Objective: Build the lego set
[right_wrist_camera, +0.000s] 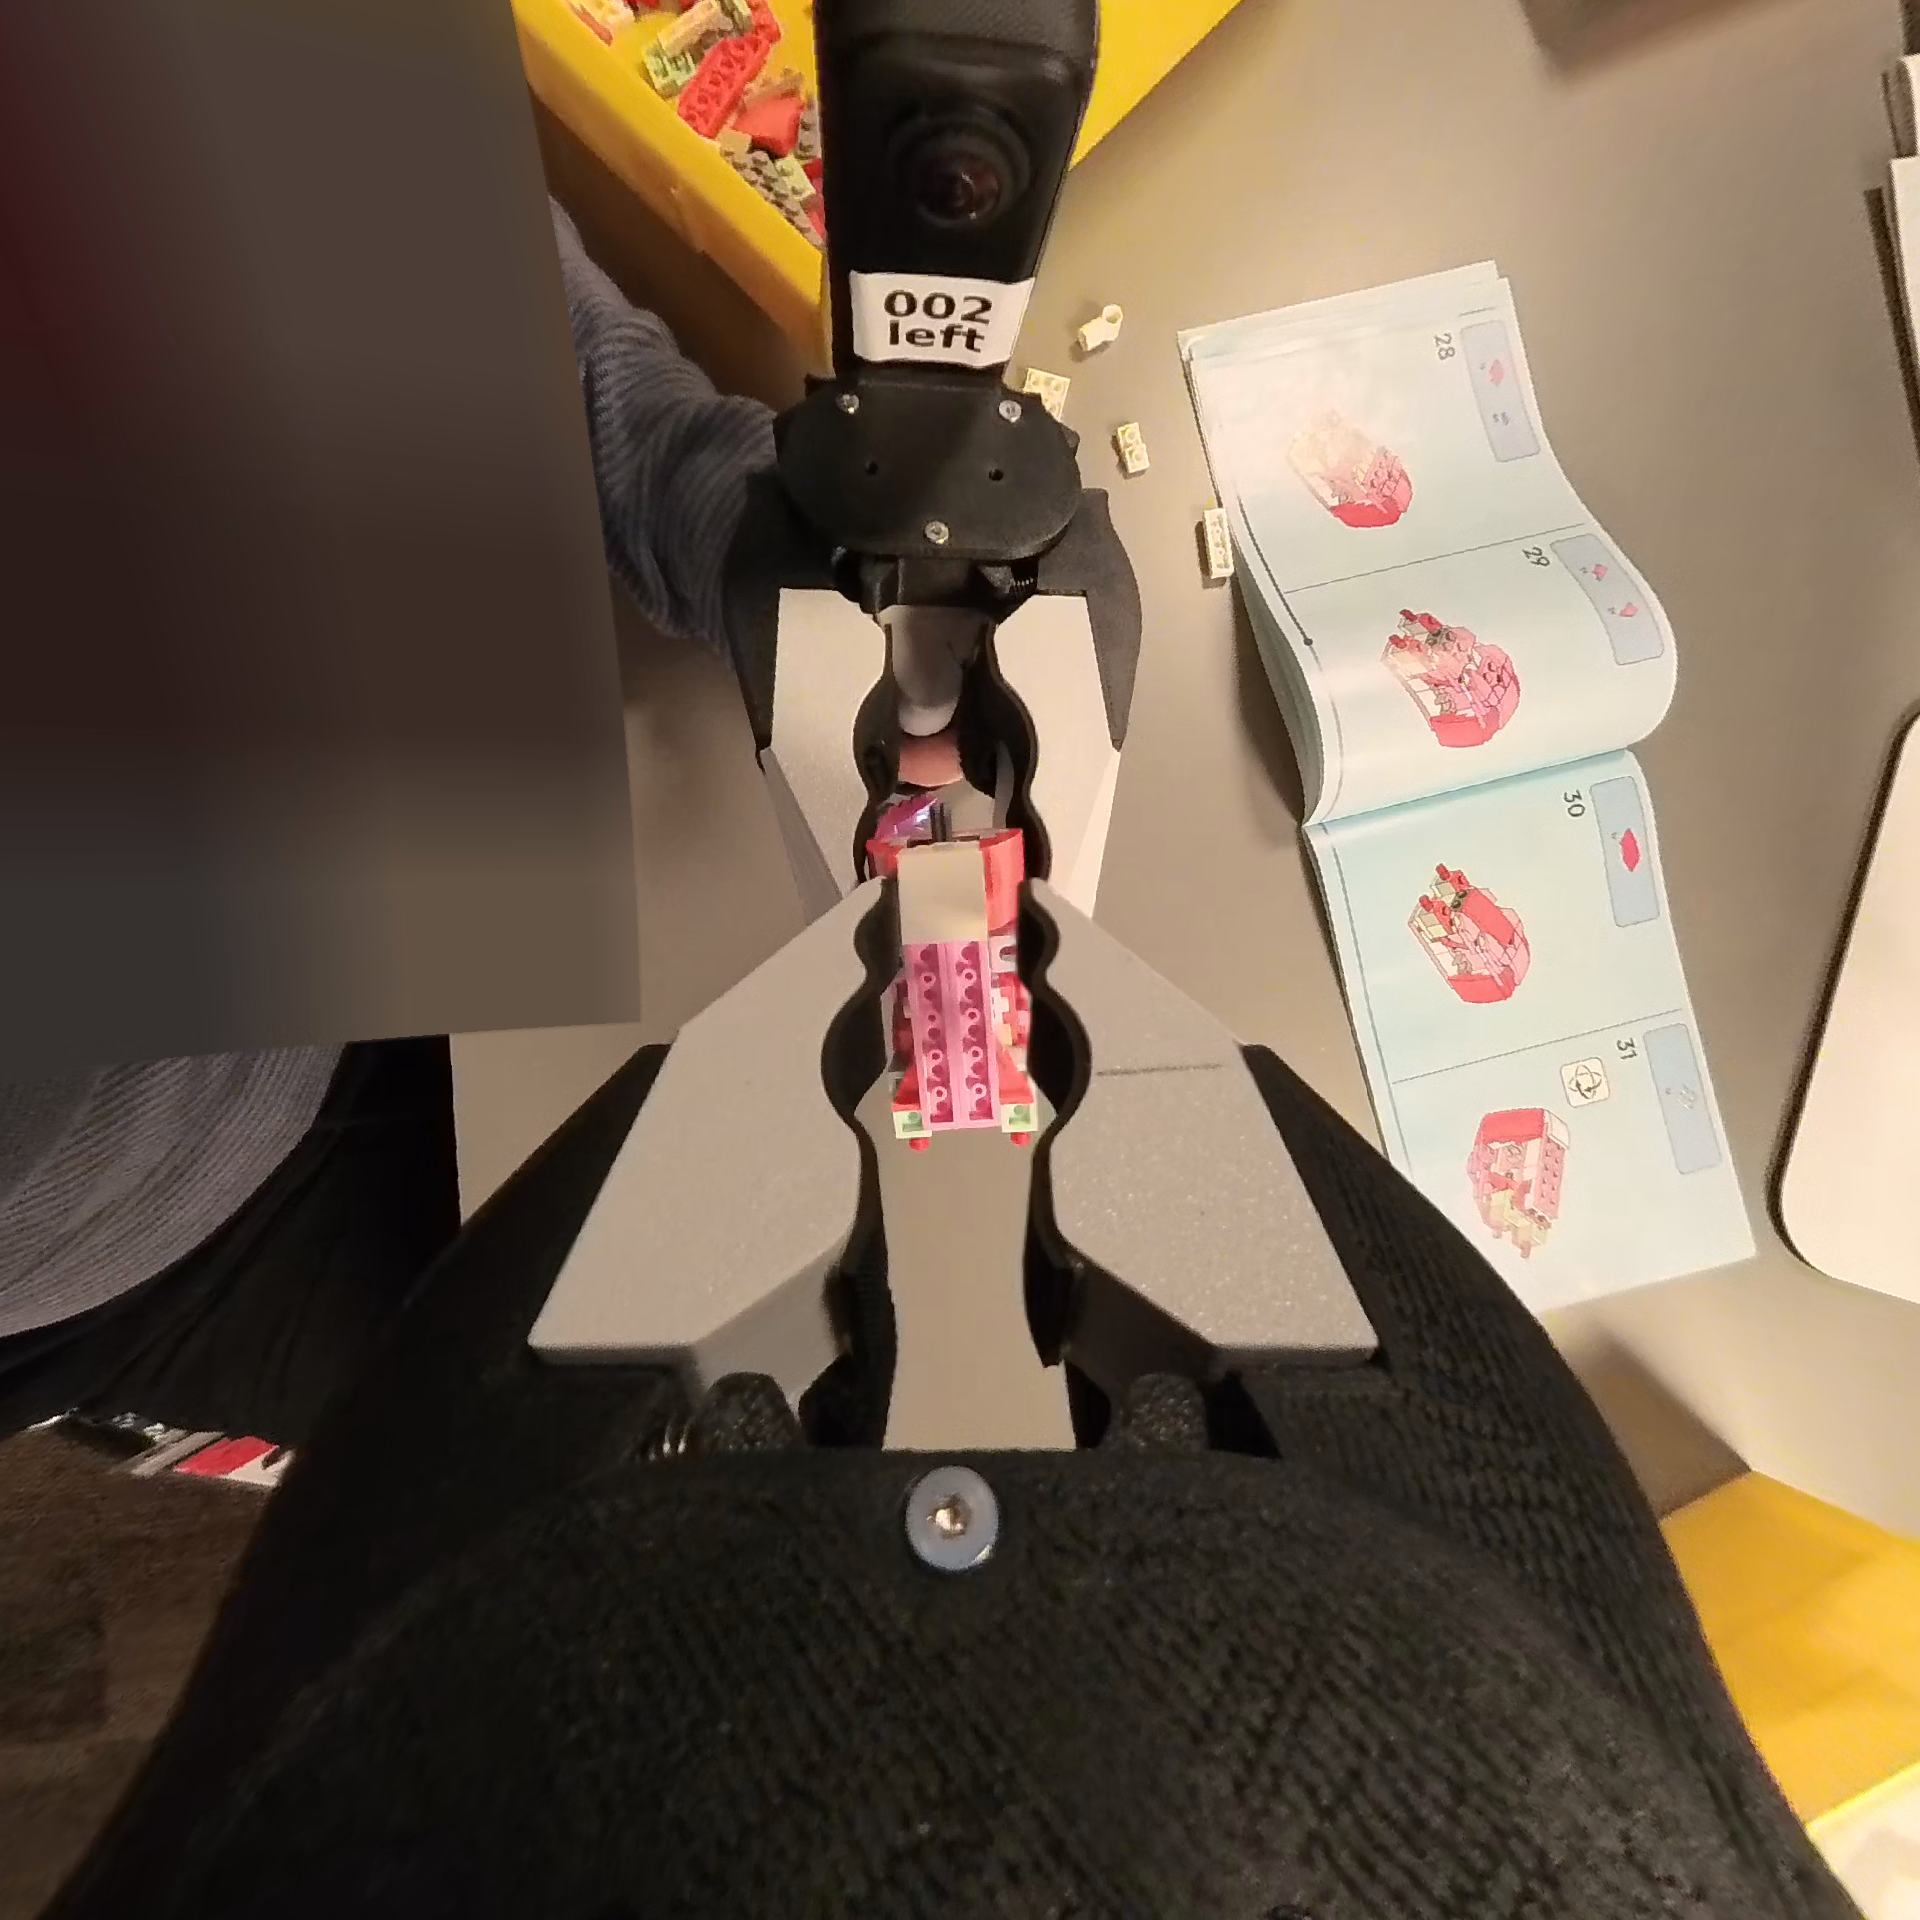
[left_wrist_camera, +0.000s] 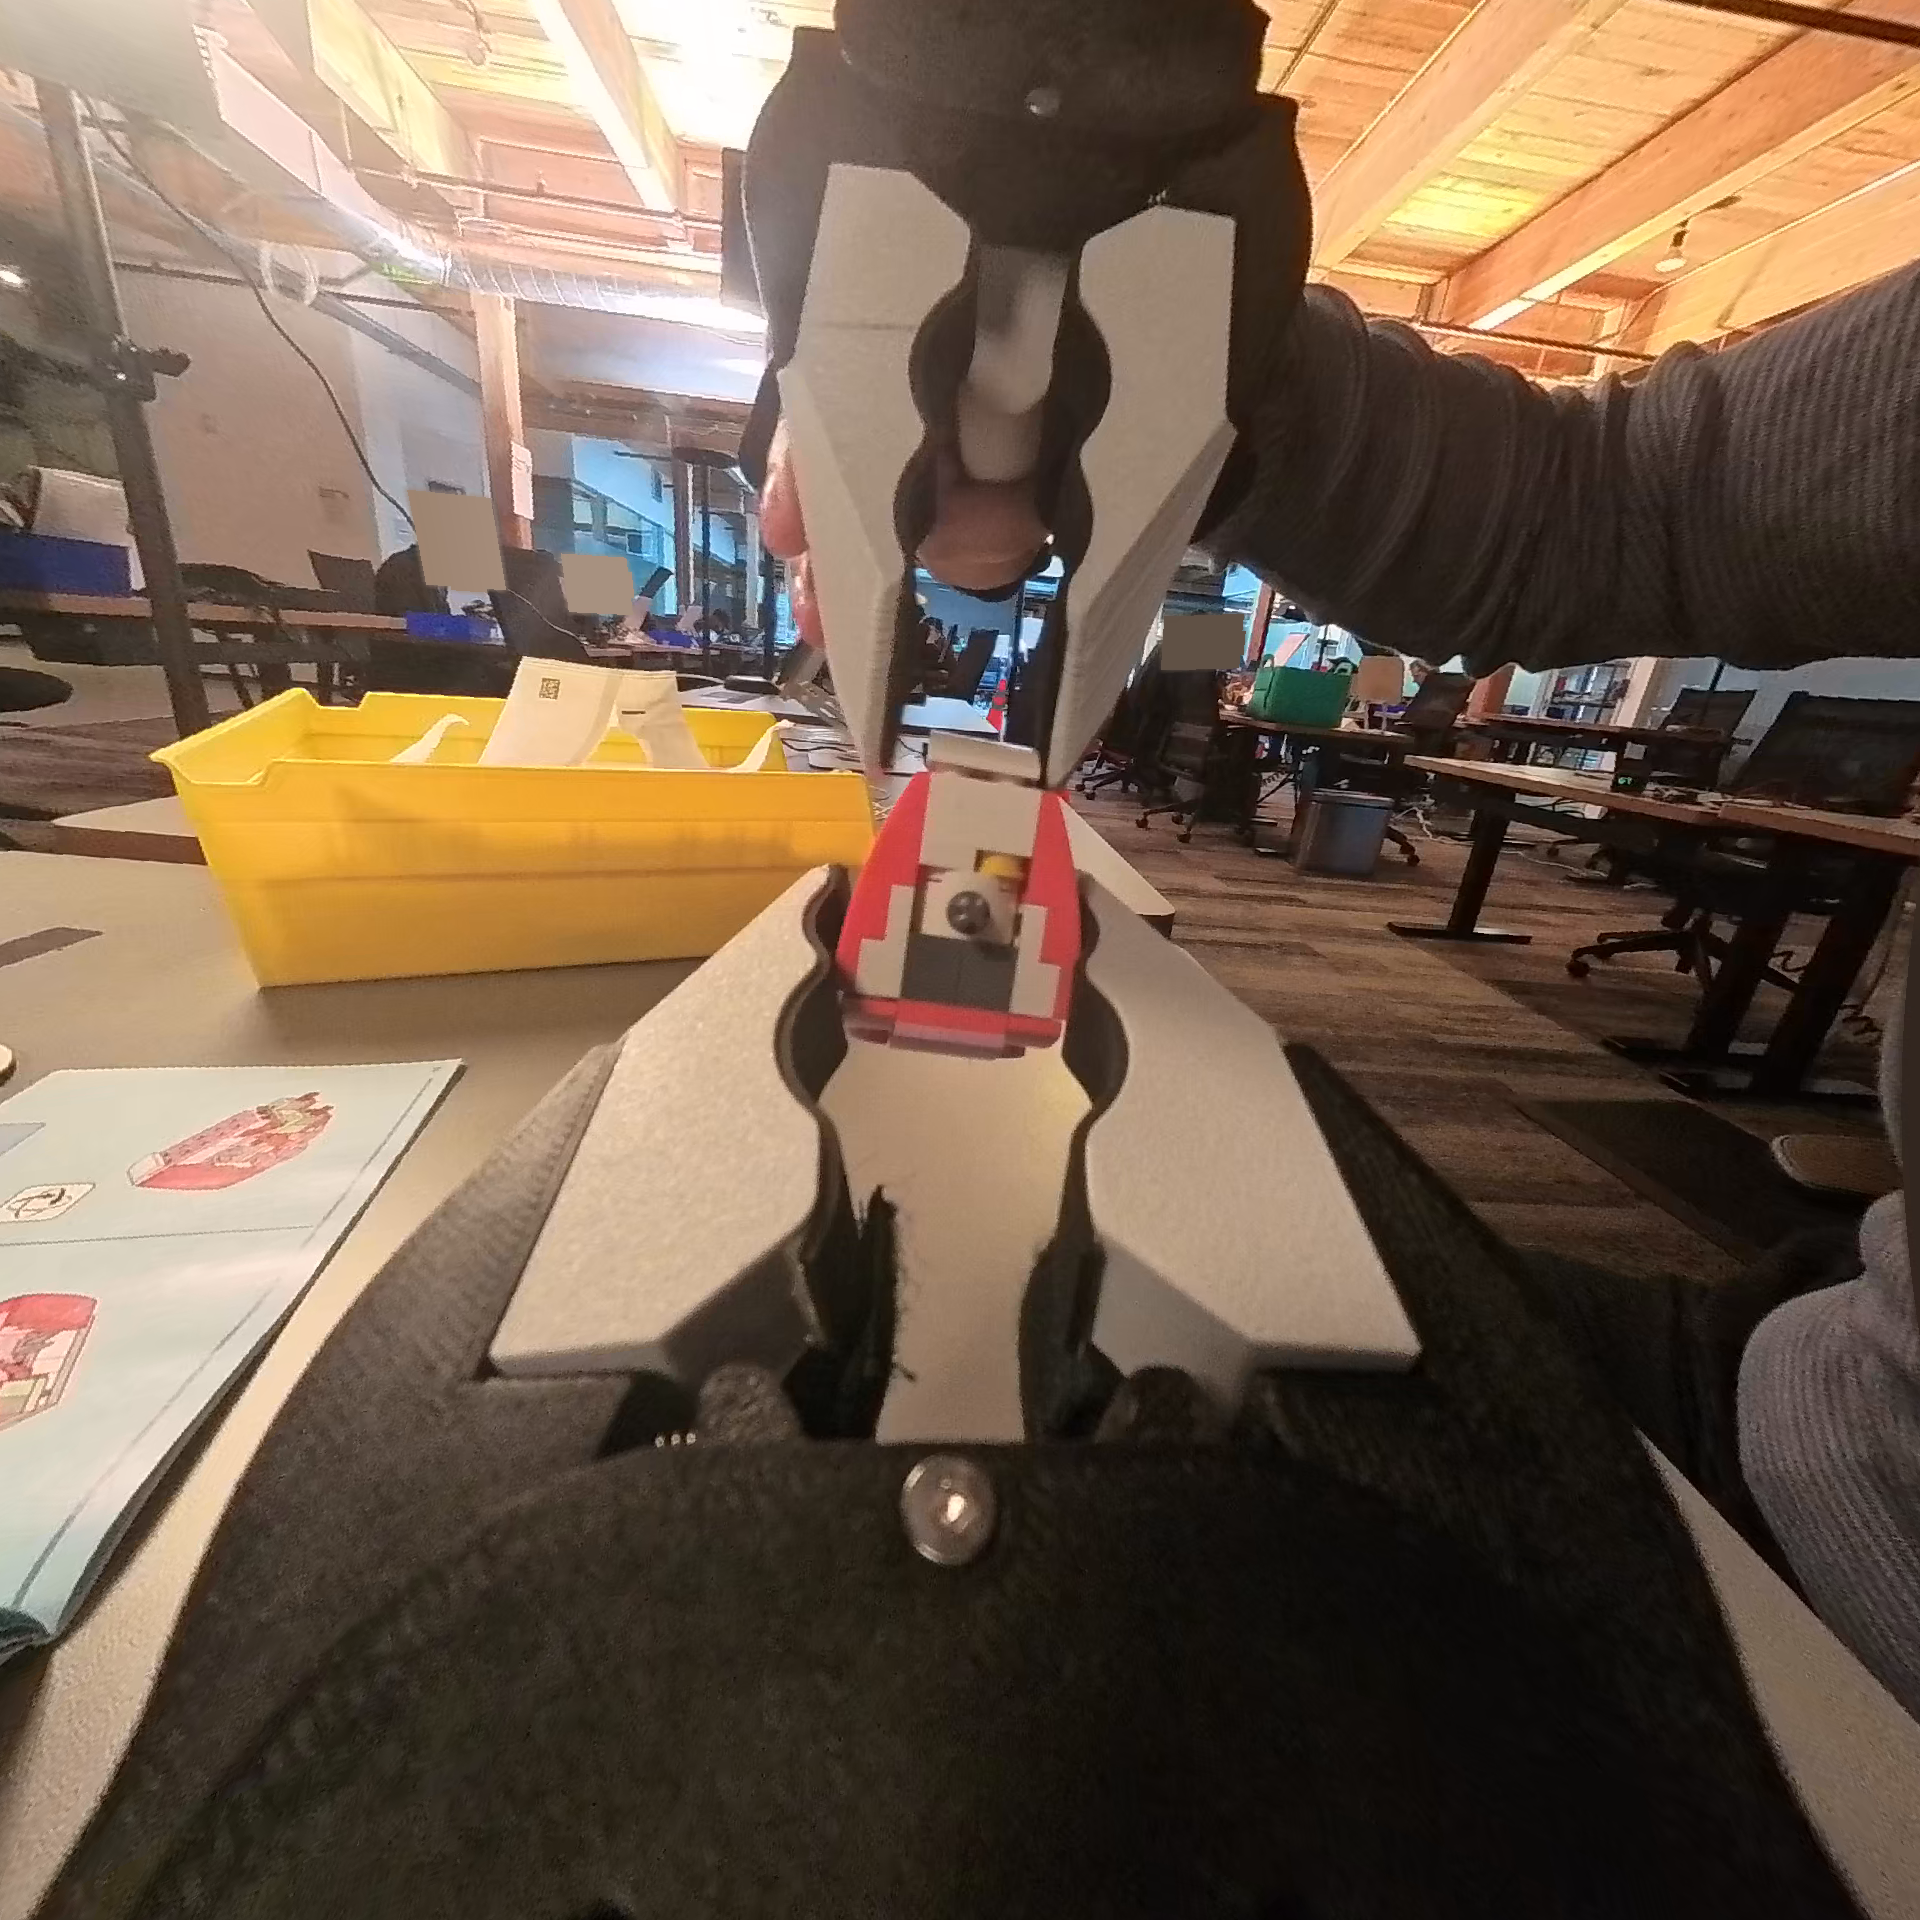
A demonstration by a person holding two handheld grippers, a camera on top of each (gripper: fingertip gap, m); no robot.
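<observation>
Left gripper (left_wrist_camera: 961, 935): fingers clamped on sides of red-and-white brick model (left_wrist_camera: 961, 914), held above table edge. Right gripper (left_wrist_camera: 961, 774): tips set on small grey plate (left_wrist_camera: 987, 756) at model's far end; whether pads press, cannot tell. Yellow bin (left_wrist_camera: 499, 862) far left; instruction booklet (left_wrist_camera: 156, 1299) near left; open floor right.

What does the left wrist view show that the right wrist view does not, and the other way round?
Only the left wrist view shows the office behind: desks, chairs, a wooden ceiling and white sheets standing in the yellow bin.

Only the right wrist view shows loose bricks inside a yellow bin, small cream pieces on the table and the model's pink studded underside.

Both show the red and white brick model, the left hand-held gripper clamping it, the right hand-held gripper at its white tip, and the open instruction booklet.
</observation>
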